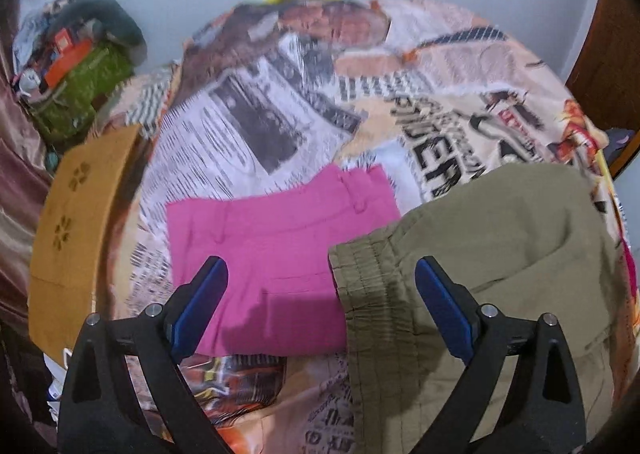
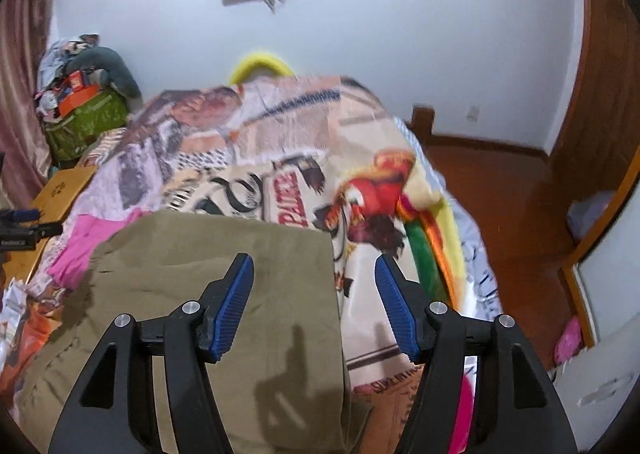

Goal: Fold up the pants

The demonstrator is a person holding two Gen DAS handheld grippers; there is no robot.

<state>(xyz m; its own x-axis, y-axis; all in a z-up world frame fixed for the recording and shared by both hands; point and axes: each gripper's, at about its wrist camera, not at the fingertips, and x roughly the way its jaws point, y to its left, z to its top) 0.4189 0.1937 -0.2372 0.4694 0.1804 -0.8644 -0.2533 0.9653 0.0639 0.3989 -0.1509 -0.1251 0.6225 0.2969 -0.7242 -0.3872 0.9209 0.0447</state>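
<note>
left gripper (image 1: 321, 282) jaws apart, empty | right gripper (image 2: 314, 278) jaws apart, empty | olive pants (image 2: 208, 278) lie partly folded on bed (image 2: 280, 141), beside pink shorts (image 1: 276, 254) | likely light, limp, creasing cotton; pinch elastic waistband (image 1: 372, 294) corners

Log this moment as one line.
left gripper: open, empty | right gripper: open, empty | olive pants: folded on bed | pink pants: folded beside

Left gripper (image 1: 321, 274) and right gripper (image 2: 314, 272) angled downward, jaws apart

Far blanket (image 1: 420, 53) clear; pink pants (image 1: 280, 238) touch olive pants (image 1: 500, 238); clutter (image 1: 80, 65) left.
</note>
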